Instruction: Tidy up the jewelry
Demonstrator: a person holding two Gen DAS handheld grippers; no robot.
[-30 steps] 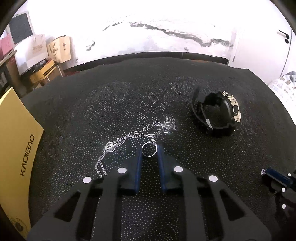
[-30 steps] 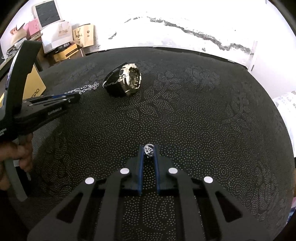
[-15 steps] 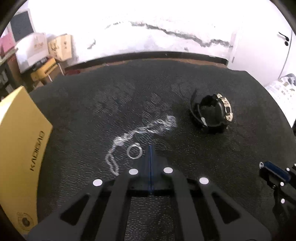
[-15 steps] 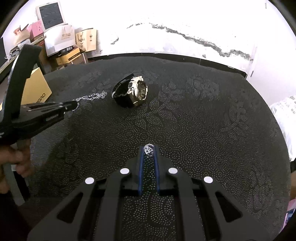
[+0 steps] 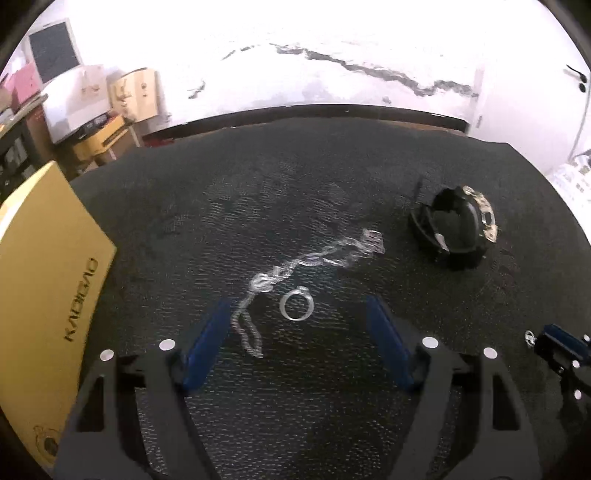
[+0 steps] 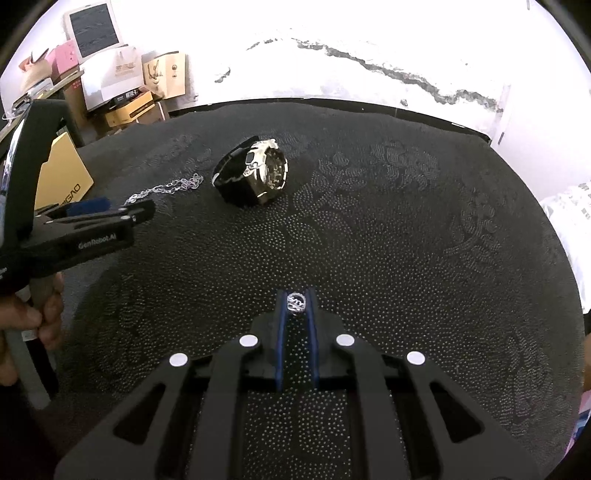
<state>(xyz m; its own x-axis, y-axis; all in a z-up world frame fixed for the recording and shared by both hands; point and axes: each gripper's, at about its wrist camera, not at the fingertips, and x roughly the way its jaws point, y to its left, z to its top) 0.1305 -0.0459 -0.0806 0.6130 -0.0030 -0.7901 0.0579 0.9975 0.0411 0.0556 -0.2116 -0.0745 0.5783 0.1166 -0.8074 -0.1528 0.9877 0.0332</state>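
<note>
In the left wrist view a plain silver ring [image 5: 296,308] lies on the black cloth, between the tips of my open left gripper [image 5: 297,312], touching neither finger. A silver chain [image 5: 306,264] lies just beyond and left of it. A black and silver watch [image 5: 456,230] sits at the right. My right gripper [image 6: 296,301] is shut on a small ornate silver ring [image 6: 296,302], held above the cloth. The right wrist view also shows the watch [image 6: 255,173], the chain [image 6: 166,188] and my left gripper [image 6: 122,218] from the side.
A yellow box [image 5: 44,288] lies at the table's left edge, also in the right wrist view [image 6: 62,181]. The black patterned cloth [image 6: 406,221] covers the table. Boxes and a monitor [image 6: 94,29] stand behind at the left, against a white wall.
My left gripper held the plain ring, lost it as it shut, then opened wide; the ring now lies loose on the cloth. The right gripper keeps its ornate ring.
</note>
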